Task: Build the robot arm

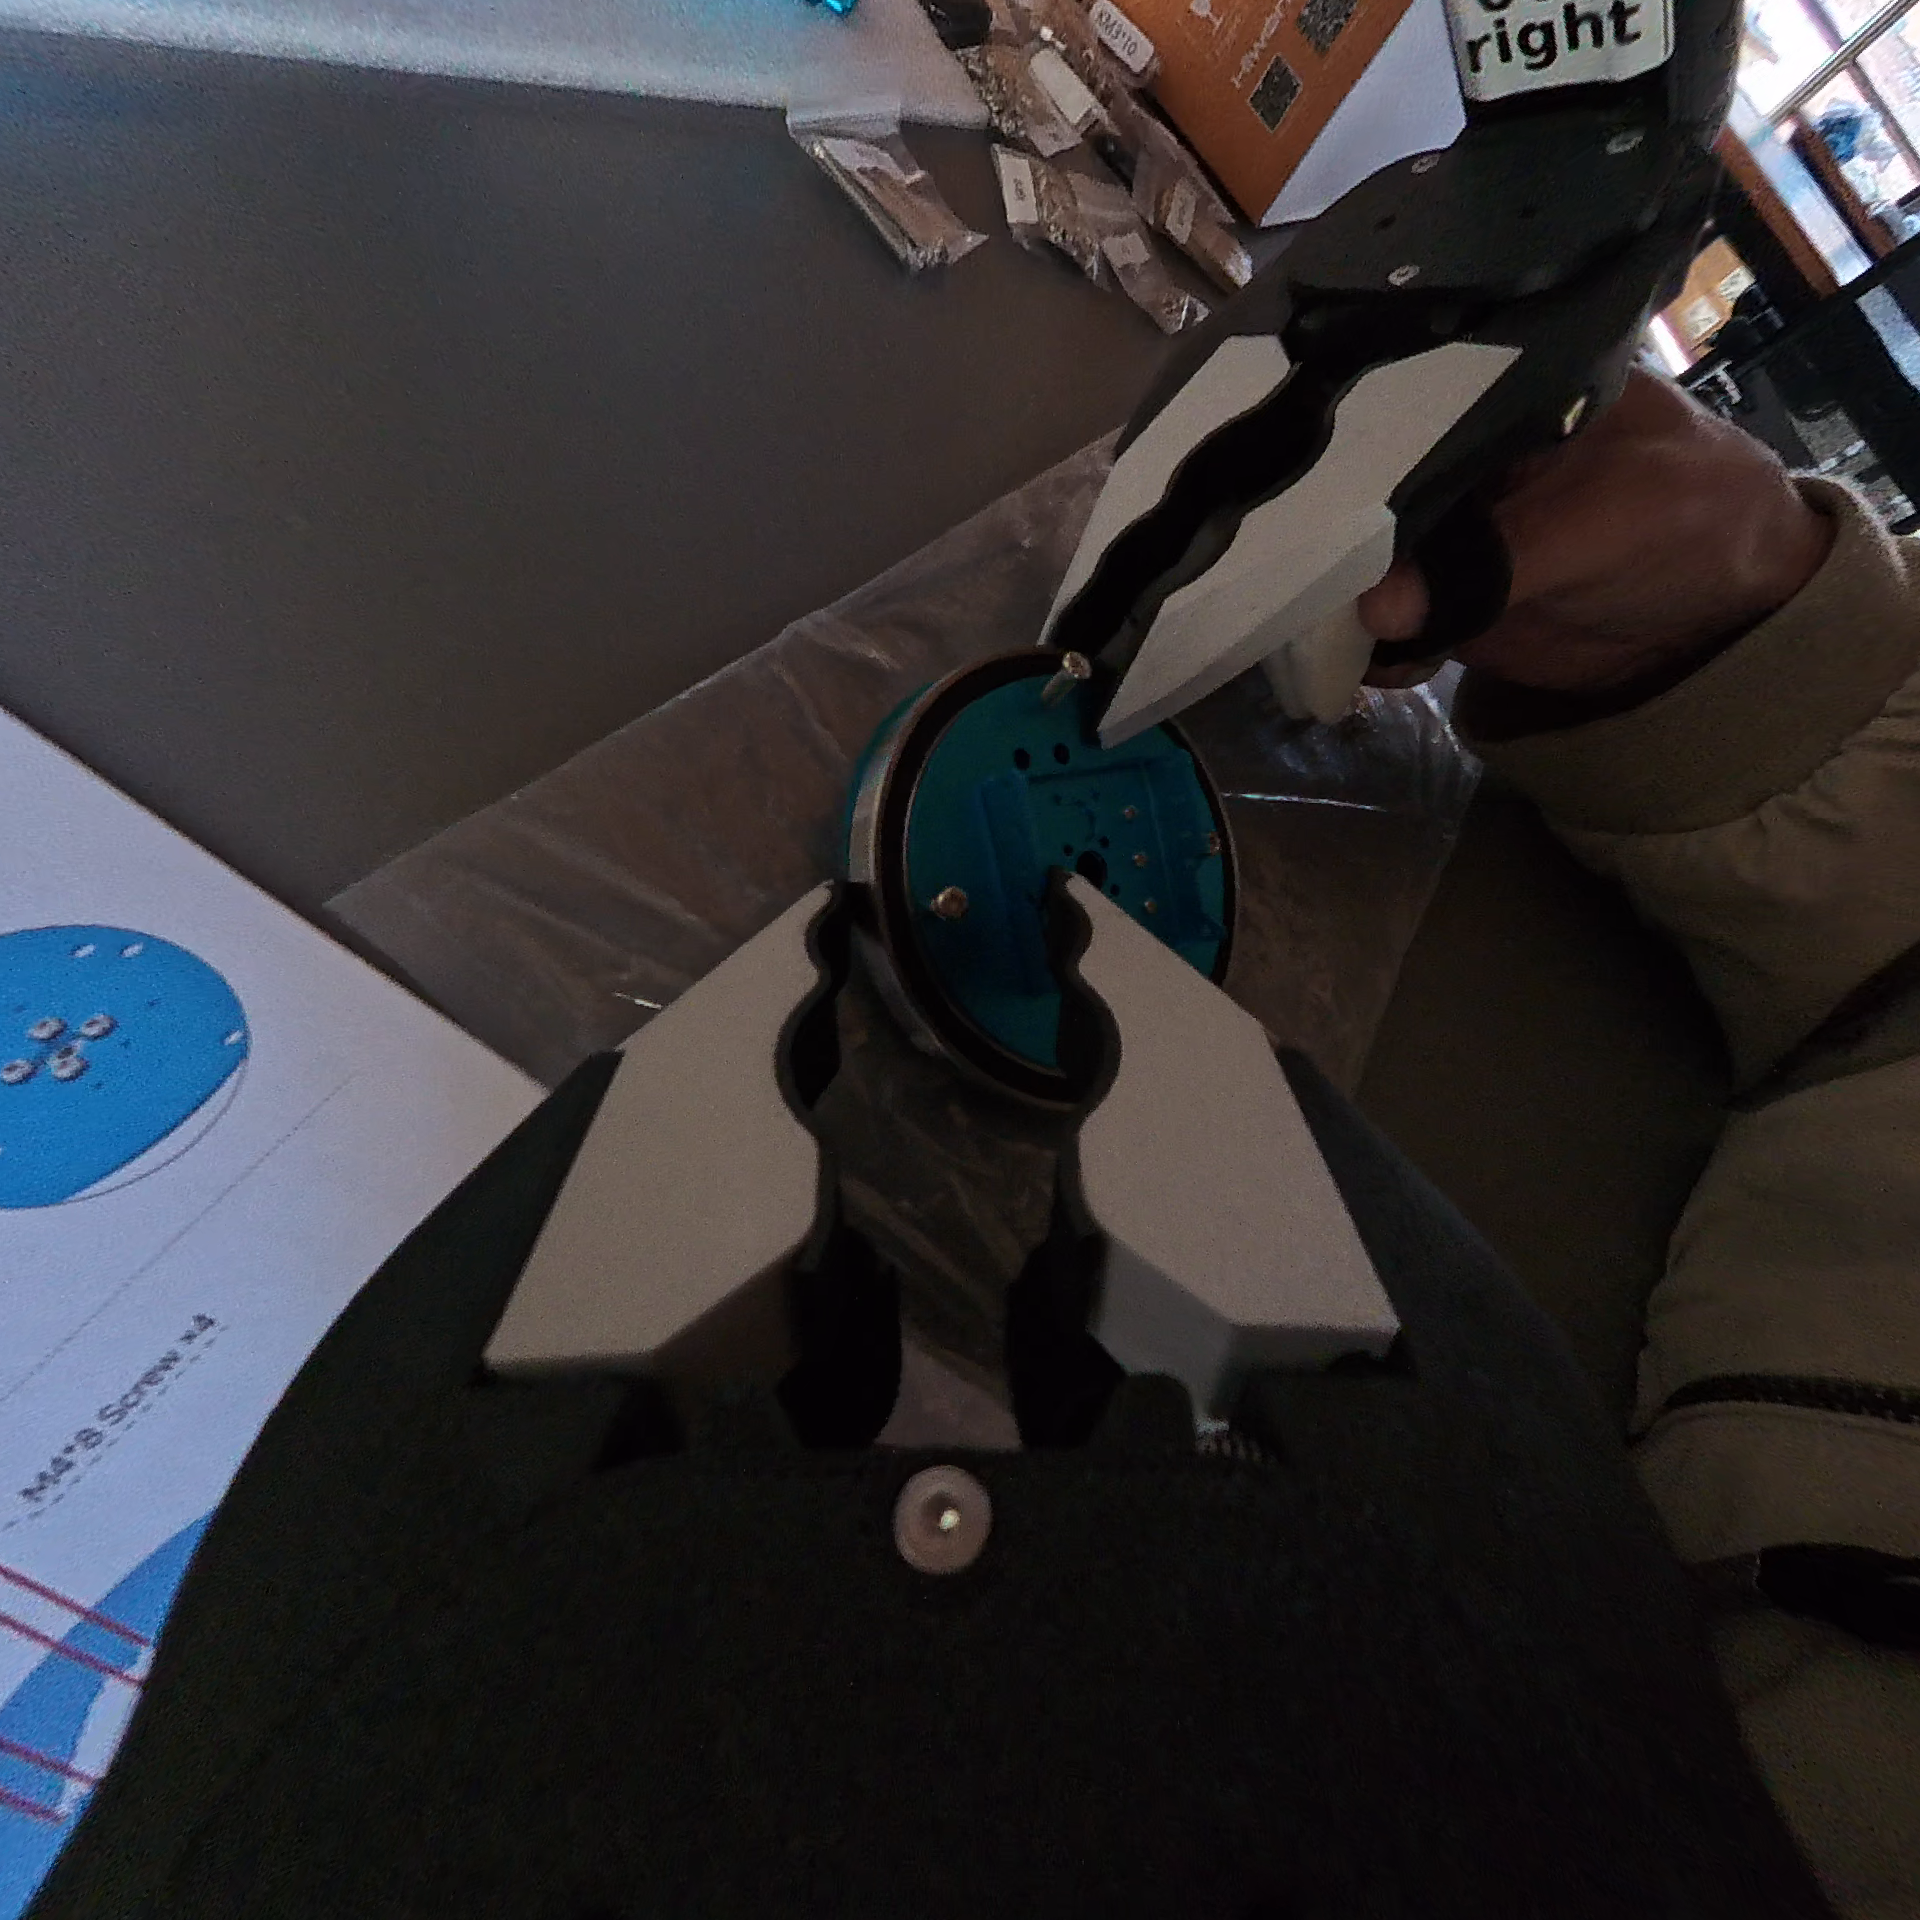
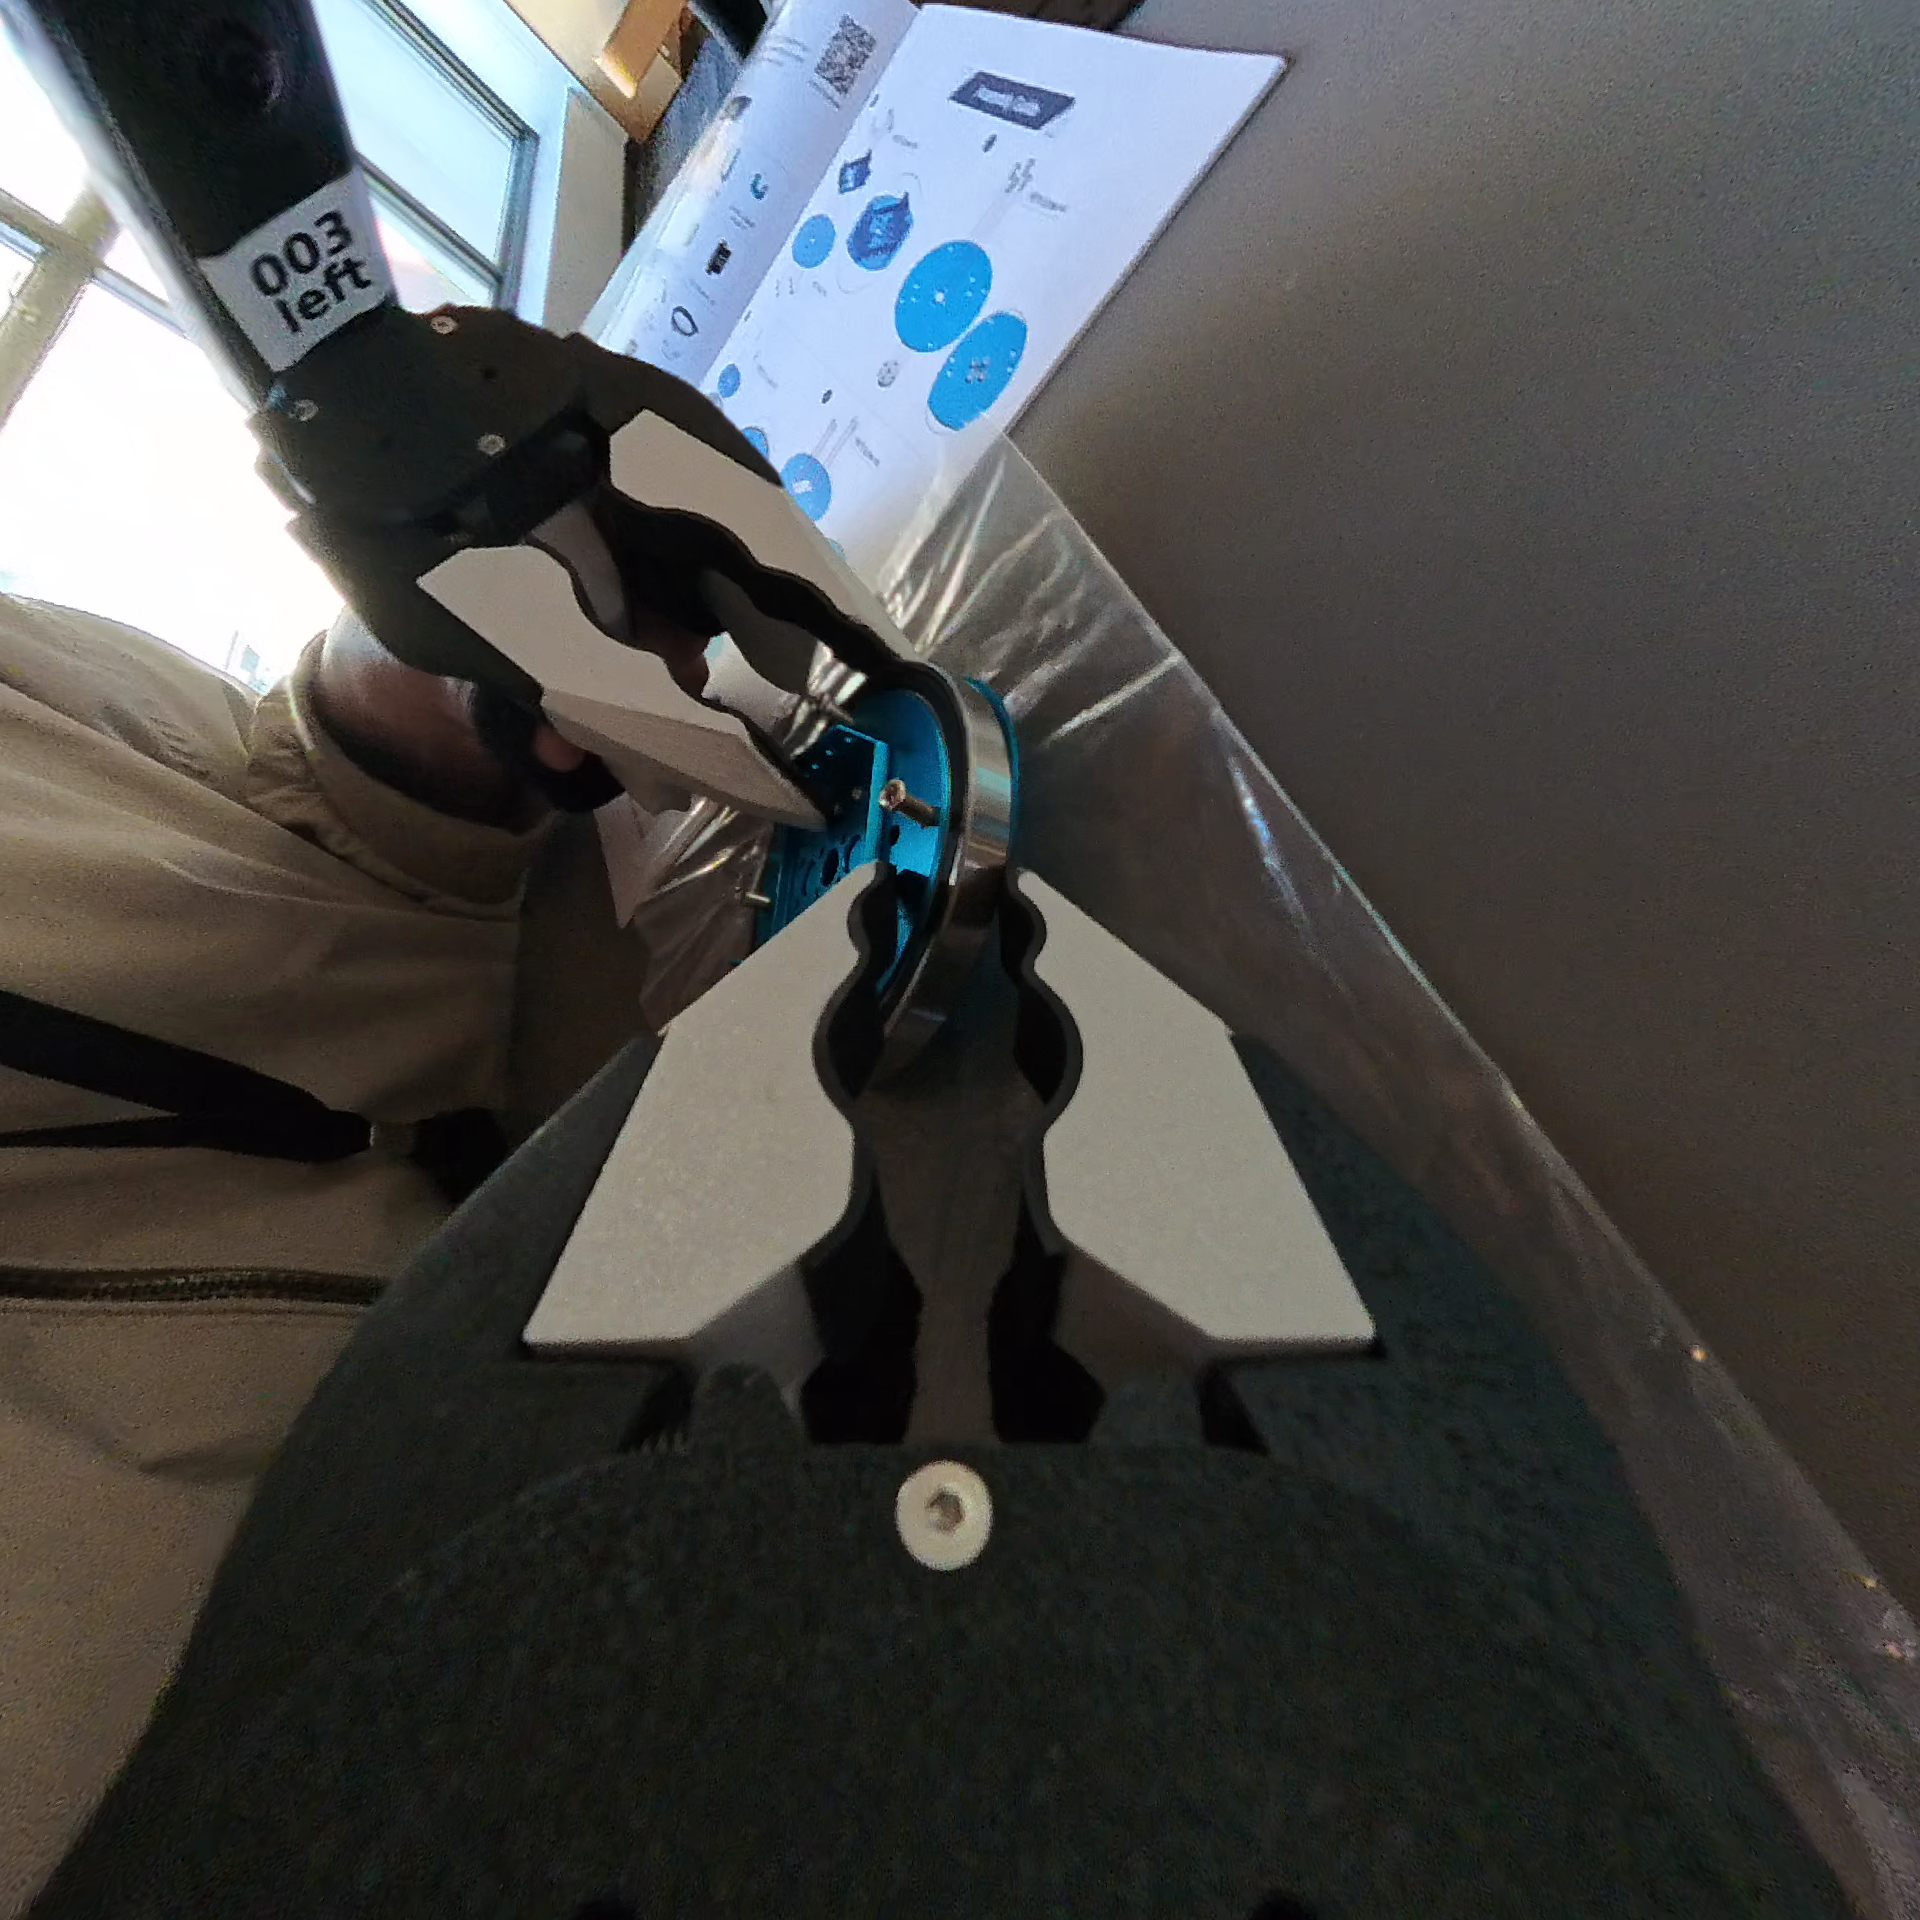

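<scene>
A blue round metal disc with a silver ring around its edge is held on edge above a clear plastic bag. Two screws stick out of its face, one near the top and one lower down. My left gripper is shut across the disc's lower rim. My right gripper comes in from the upper right and is shut across the upper rim. In the right wrist view the ring sits between my right gripper's fingers, and the left gripper clamps the disc from the upper left.
The clear plastic bag lies on the grey table under the disc. A white instruction sheet with blue drawings lies to the left. Small bags of hardware and an orange box sit at the far edge. A person's hand and beige sleeve are at right.
</scene>
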Demonstrator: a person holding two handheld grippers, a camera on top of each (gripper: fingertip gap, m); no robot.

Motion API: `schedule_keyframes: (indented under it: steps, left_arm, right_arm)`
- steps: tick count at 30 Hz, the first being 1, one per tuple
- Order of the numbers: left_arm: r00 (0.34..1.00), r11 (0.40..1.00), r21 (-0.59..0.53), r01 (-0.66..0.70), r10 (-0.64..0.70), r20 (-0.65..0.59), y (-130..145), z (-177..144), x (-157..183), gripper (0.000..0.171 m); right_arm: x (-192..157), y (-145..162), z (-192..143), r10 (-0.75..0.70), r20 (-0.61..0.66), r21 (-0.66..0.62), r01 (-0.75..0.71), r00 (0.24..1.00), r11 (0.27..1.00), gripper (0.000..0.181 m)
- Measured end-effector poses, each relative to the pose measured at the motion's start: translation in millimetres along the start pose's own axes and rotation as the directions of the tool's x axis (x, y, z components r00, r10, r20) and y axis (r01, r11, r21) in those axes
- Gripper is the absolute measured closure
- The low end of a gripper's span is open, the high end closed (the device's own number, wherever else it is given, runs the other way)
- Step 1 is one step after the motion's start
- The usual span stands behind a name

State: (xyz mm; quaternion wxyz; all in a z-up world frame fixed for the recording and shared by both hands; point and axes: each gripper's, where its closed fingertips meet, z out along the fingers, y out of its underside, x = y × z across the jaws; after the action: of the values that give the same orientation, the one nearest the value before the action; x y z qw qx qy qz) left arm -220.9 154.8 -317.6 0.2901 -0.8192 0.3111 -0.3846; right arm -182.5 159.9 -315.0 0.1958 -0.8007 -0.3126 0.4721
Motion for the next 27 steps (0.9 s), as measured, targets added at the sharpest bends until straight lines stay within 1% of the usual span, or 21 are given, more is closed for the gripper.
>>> schedule_keyframes:
  steps: [1,7,12,16,17,20,22,25,27]
  left_arm:
    - [1.0,1.0,0.002,0.008,-0.008,-0.015,-0.1,-0.5,0.7,0.133]
    - [0.995,0.999,0.018,0.035,-0.033,-0.092,-3.4,-5.3,5.5,0.132]
    - [0.988,0.998,0.041,0.048,-0.041,-0.151,-10.4,-16.8,8.6,0.132]
    - [0.965,0.994,0.071,0.077,-0.057,-0.254,-22.4,-31.5,14.7,0.131]
    - [0.961,0.996,0.051,0.072,-0.056,-0.269,-20.5,-32.9,14.5,0.129]
    - [0.976,1.0,-0.02,0.002,-0.007,-0.219,-8.5,-30.4,4.8,0.116]
    - [0.978,0.998,-0.053,-0.039,0.027,-0.208,-2.8,-27.0,4.8,0.107]
    - [0.971,0.992,-0.079,-0.1,0.08,-0.226,2.4,-19.3,11.7,0.106]
    - [0.969,0.99,-0.087,-0.111,0.088,-0.23,3.1,-13.4,12.9,0.106]
  right_arm:
    - [-1.2,-1.1,-0.5,-0.008,0.005,0.007,0.008,1.0,1.0,0.164]
    - [-5.7,-2.5,-4.3,-0.025,0.051,0.03,0.023,0.998,0.999,0.165]
    - [-9.9,-3.9,-6.6,-0.031,0.084,0.046,0.027,0.996,0.999,0.167]
    - [-12.3,-4.3,-8.1,-0.033,0.112,0.057,0.027,0.993,0.998,0.167]
    - [-12.3,-4.1,-8.2,-0.034,0.113,0.057,0.028,0.993,0.998,0.167]
    - [-14.8,-5.3,-8.9,-0.032,0.135,0.069,0.023,0.99,0.997,0.168]
    - [-15.4,-5.5,-9.0,-0.038,0.14,0.074,0.028,0.989,0.997,0.168]
    - [-19.3,-6.5,-9.6,-0.057,0.159,0.085,0.044,0.986,0.995,0.168]
    - [-20.2,-6.7,-9.6,-0.072,0.156,0.086,0.059,0.985,0.995,0.168]
